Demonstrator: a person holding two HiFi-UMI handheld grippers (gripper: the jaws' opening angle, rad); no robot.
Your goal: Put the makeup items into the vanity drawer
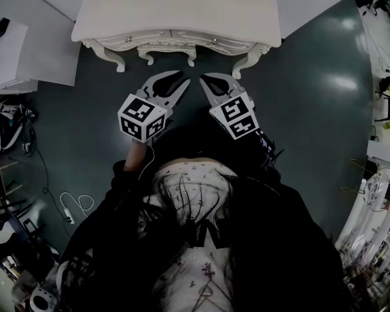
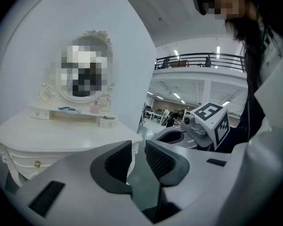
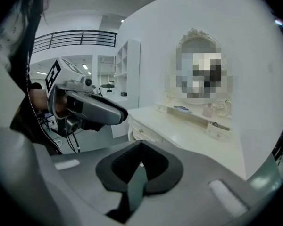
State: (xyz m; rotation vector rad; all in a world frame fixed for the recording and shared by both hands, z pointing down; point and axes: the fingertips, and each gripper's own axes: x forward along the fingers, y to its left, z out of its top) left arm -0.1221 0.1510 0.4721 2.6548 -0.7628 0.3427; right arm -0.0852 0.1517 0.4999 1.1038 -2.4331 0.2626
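While you hold both grippers just short of the vanity (image 1: 149,12), your left gripper (image 2: 137,150) is spread and empty and your right gripper (image 3: 140,147) is pressed together. The makeup items (image 2: 68,109) lie on the mirror shelf, above the closed drawer (image 1: 195,41).

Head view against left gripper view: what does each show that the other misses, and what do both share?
Only the head view: a white cable on the floor and a white unit beside the vanity.
Only the left gripper view: the oval mirror on the vanity, small items on its shelf, and a railed balcony behind.
Both: the vanity with drawers closed, the left gripper with fingers slightly apart and empty, and the right gripper.
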